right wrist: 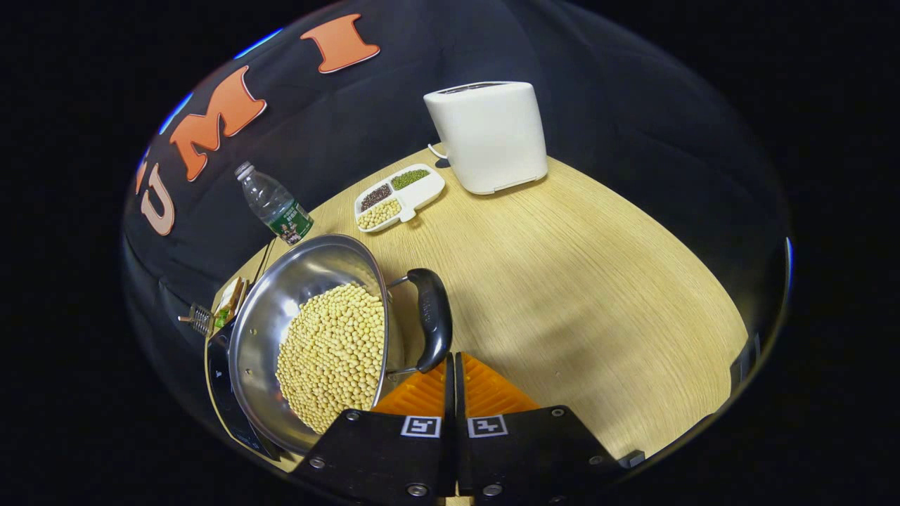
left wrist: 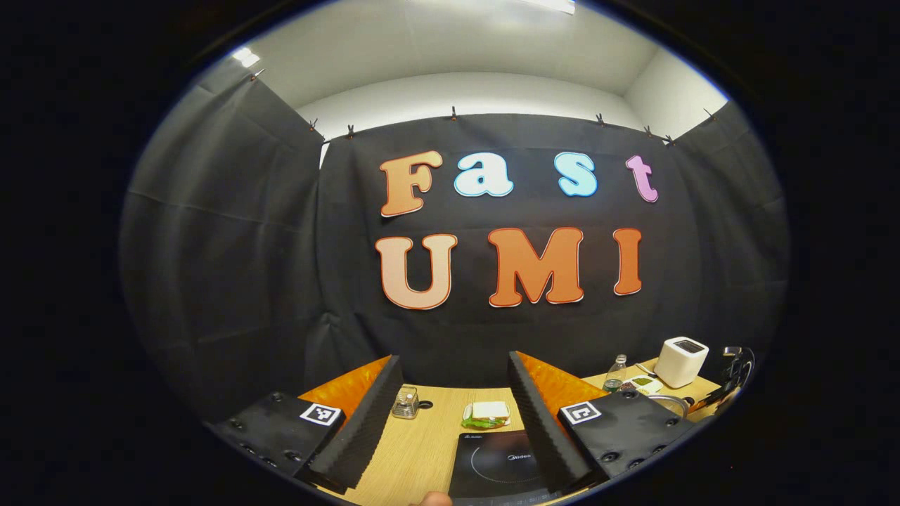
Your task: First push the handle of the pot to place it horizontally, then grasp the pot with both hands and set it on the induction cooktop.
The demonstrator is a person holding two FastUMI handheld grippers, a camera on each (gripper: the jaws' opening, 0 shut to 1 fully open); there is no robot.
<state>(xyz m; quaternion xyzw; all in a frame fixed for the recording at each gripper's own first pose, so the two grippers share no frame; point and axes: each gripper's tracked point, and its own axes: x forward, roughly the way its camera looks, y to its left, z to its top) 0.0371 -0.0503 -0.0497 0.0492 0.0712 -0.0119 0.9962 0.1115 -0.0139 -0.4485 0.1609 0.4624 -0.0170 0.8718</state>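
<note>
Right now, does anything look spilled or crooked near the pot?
Nothing looks spilled: the beans stay inside the pot. Its black handle points sideways toward the shut right gripper.

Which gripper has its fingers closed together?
The right gripper: its fingers meet beside the pot's handle. The left gripper is spread wide above the cooktop.

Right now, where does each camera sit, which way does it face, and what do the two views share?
Left gripper view: rides on the left gripper, facing level toward the booth wall over the table; its open fingers frame the induction cooktop.
Right gripper view: rides on the right gripper, tilted down at the table; its fingers are closed together, tips beside the pot's handle; the pot holds beans.
Shared: water bottle, white appliance, sectioned dish.
</note>
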